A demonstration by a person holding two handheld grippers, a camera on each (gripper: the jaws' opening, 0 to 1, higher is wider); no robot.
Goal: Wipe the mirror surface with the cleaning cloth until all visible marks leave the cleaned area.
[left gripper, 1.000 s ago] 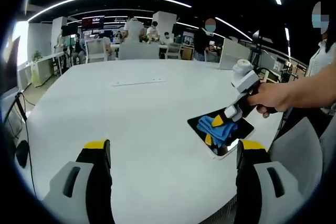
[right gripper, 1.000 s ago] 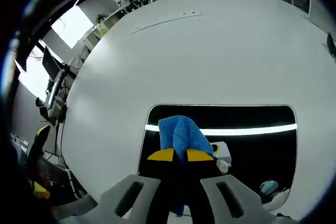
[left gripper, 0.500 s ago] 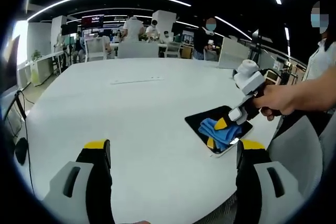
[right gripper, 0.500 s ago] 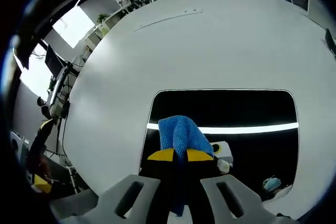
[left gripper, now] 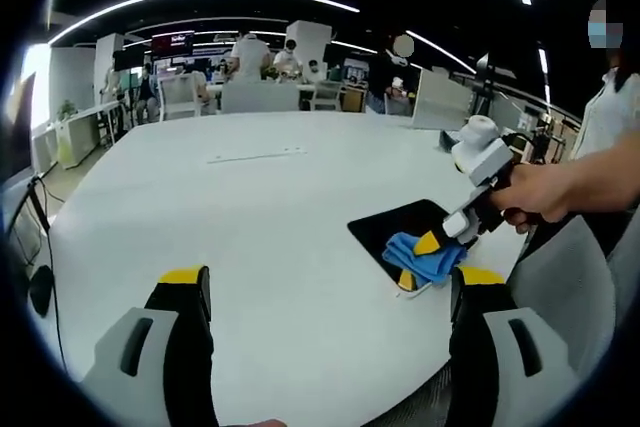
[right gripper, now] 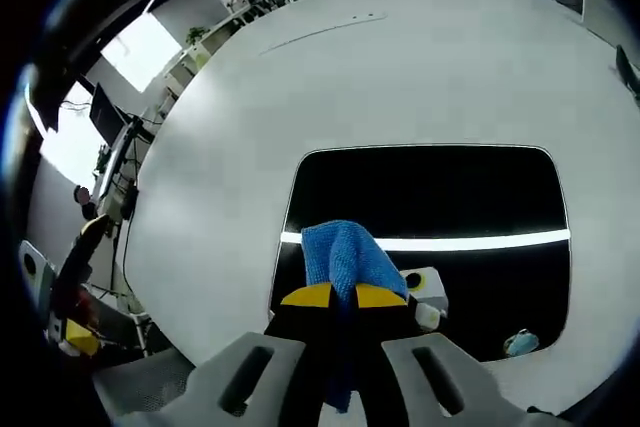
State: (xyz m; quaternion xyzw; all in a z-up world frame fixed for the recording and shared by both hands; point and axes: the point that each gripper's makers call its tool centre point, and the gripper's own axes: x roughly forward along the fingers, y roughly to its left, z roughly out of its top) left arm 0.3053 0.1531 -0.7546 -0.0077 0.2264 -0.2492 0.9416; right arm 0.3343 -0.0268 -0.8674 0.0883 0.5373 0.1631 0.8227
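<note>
The right tool (right gripper: 335,295), pinching the blue cloth (right gripper: 340,252), has drawn back toward the mirror's (right gripper: 430,202) near edge; left tool (left gripper: 325,282) spread, idle.

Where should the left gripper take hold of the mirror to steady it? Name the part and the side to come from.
Probably the mirror's bare far-left edge, reached from the open table side. It lies flat, and the right gripper presses the blue cloth on its near end, so that end is taken.

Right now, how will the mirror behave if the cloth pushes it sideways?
The mirror lies flat and unclamped on the smooth white table, so it may slide. It looks thin and rigid, probably fragile. In the left gripper view it sits near the table edge, so a push by the right gripper's blue cloth risks overhang.
</note>
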